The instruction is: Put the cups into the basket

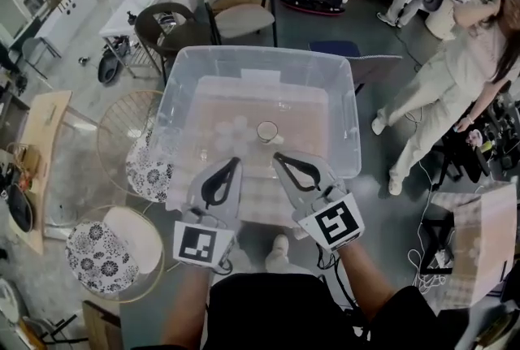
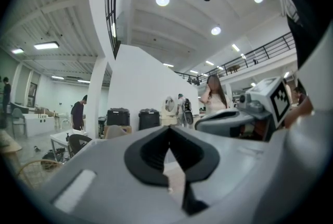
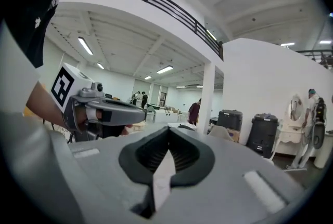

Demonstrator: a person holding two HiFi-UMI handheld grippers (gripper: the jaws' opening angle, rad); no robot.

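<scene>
Basket (image 1: 258, 54) — clear plastic tub at the centre of the head view, standing on the pale checked desk (image 1: 262, 206); one cup (image 1: 266, 131) upright inside it, on the tub's floor near the middle; left gripper (image 1: 232, 163) and right gripper (image 1: 278, 159) side by side at the tub's near wall, tips pointing far, both apart from the cup; fingers of each pressed together at the tips — nothing held between them in either gripper view; floral-cushioned stool (image 1: 114, 249) at near left; chair (image 1: 240, 11) beyond the tub's far side; person (image 1: 455, 72) standing at far right.
</scene>
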